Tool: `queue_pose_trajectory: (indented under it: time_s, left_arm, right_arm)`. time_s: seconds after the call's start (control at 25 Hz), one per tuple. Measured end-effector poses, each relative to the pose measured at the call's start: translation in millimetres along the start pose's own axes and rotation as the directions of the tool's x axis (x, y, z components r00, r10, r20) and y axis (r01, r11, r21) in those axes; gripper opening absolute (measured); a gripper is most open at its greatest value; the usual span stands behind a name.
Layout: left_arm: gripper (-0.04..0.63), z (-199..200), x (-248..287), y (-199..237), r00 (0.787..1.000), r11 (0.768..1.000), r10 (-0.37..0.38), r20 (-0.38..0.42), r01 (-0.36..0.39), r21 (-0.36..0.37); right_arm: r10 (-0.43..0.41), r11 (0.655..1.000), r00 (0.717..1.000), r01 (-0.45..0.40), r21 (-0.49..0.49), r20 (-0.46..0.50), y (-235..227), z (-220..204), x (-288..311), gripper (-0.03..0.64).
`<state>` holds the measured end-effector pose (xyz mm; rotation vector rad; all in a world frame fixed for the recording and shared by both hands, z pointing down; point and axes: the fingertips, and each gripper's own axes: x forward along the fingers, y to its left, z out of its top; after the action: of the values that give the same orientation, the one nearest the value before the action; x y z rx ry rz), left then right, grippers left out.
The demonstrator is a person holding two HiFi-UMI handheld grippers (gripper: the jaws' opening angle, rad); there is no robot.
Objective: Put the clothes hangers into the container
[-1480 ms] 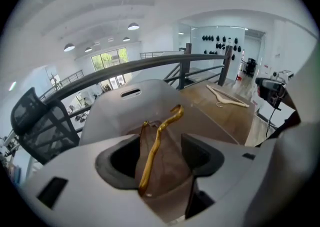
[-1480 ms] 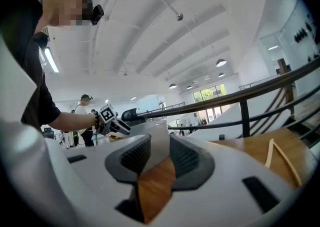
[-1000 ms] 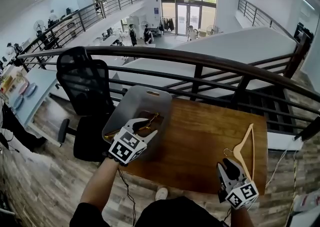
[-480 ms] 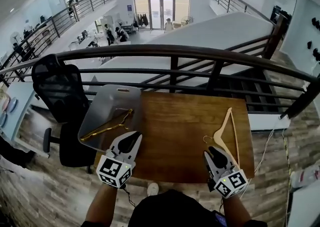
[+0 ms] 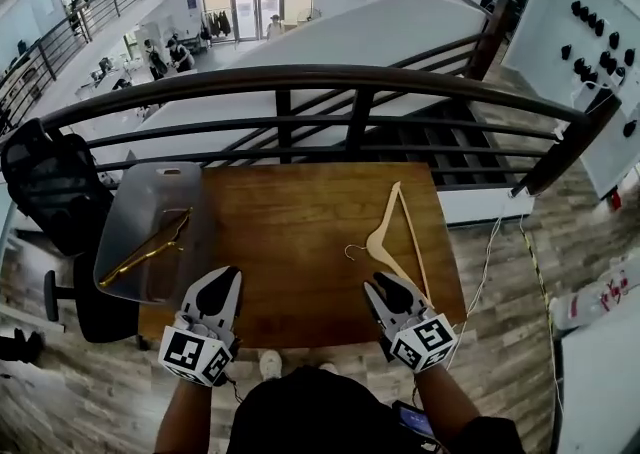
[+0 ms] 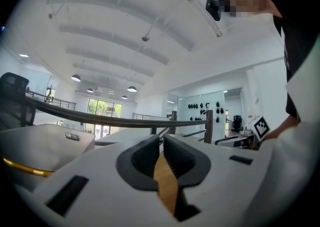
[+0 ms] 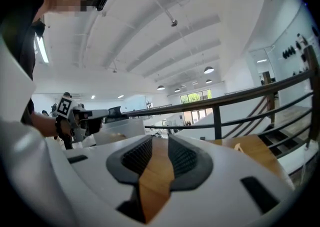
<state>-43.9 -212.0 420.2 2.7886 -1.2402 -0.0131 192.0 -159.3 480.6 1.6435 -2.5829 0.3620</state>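
- Tongs, left: the left gripper (image 5: 228, 278) sits low over the near left corner of the wooden table (image 5: 290, 232), just beside the container's near end. Its own view (image 6: 162, 141) shows the jaws drawn almost together after just closing, with only a sliver of table wood showing between them and nothing gripped.
- Tongs, right: the right gripper (image 5: 385, 288) hovers over the near right part of the table, close to the lower end of the wooden hanger (image 5: 386, 236). Its jaws (image 7: 160, 143) stand a narrow gap apart, having just been closing a little, and only bare tabletop shows between them.
- Wooden hanger: it lies flat on the right side of the table, with its metal hook pointing left toward the middle. It is free of both grippers.
- Container: the clear grey container (image 5: 135, 192) rests at the table's left edge, partly overhanging it. A gold hanger (image 5: 150, 247) lies slantwise inside.
- Surroundings: a dark railing (image 5: 330, 77) runs along the far side of the table, and a black office chair (image 5: 45, 182) stands to the left, beyond the container.
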Motion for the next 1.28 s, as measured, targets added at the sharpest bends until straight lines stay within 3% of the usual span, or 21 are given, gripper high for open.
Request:
queue_pose_trajectory:
  time_s: [0.12,0.24,0.4,0.52,0.6,0.68,0.96,1.12,1.28]
  left_arm:
    - [0.034,-8.6,8.8,-14.3,1.000,1.000,-0.018,-0.017,0.018,-0.005]
    - [0.034,-23.3,14.9,-28.5,0.999,1.000,-0.029,-0.040,0.029,-0.013]
    - [0.035,-47.9,23.4,-52.6,0.996,0.999,-0.042,-0.084,0.040,-0.024]
    - [0.035,-65.0,24.6,-64.6,0.991,0.999,-0.040,-0.125,0.036,-0.039]
    - [0.035,-76.3,24.1,-70.4,0.989,0.998,-0.030,-0.147,0.023,-0.050]
    - [0.035,-87.0,24.6,-77.7,0.986,0.998,-0.019,-0.166,0.010,-0.057]
    - [0.035,-117.3,17.3,-97.7,0.975,0.995,0.017,-0.220,-0.039,-0.096]
    - [0.035,-127.3,21.9,-114.5,0.967,0.992,0.032,-0.253,-0.061,-0.108]
    - [0.035,-145.3,29.2,-122.5,0.956,0.988,0.023,-0.291,-0.066,-0.137]
  right_arm:
    - [-0.082,0.995,0.991,0.076,-0.061,-0.103,-38.4,-32.3,-4.7,0.109]
    - [-0.172,0.976,0.956,0.134,-0.170,-0.238,-79.8,-74.7,-5.6,0.141]
    - [-0.258,0.955,0.872,0.164,-0.248,-0.415,-137.4,-134.3,-7.9,0.203]
    - [-0.288,0.953,0.799,0.181,-0.245,-0.529,-172.4,-174.0,-10.5,0.213]
    - [-0.272,0.961,0.769,0.181,-0.211,-0.579,-186.9,-192.4,-10.8,0.213]
    - [-0.248,0.968,0.757,0.172,-0.181,-0.604,-195.3,-202.5,-9.7,0.212]
    - [-0.215,0.973,0.710,0.094,-0.212,-0.671,-199.2,-228.9,3.6,0.205]
    - [-0.170,0.984,0.711,0.090,-0.151,-0.682,-207.4,-228.5,-2.6,0.182]
    - [-0.134,0.990,0.706,0.067,-0.123,-0.696,-199.7,-228.0,-3.4,0.084]
